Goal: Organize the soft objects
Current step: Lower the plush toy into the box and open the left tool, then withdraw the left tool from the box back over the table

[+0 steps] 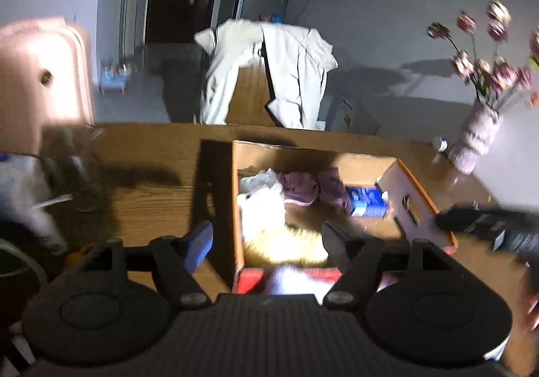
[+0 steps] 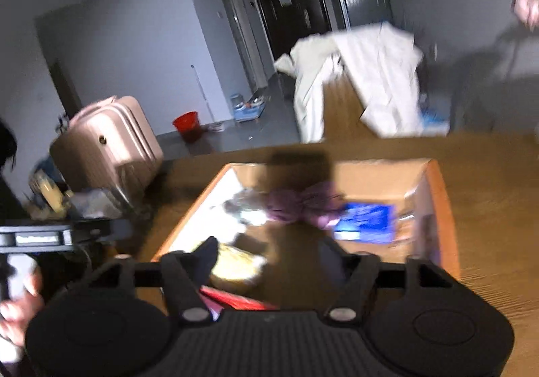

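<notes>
One cardboard box (image 1: pixel 417 205) stands on the wooden table (image 1: pixel 151 181), holding one purple cloth (image 1: pixel 303 188) and one blue pack (image 1: pixel 365 201) near its far wall and one yellow soft item (image 1: pixel 286 242) near its front edge. Left gripper (image 1: pixel 266 235) and right gripper (image 2: pixel 269 259) both gape wide, empty, above the box.

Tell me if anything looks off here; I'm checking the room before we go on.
Nothing is spilled or broken. The one oddity: pale clothing is slung untidily over a wooden piece behind the table, not in the cardboard box with the other soft things.
</notes>
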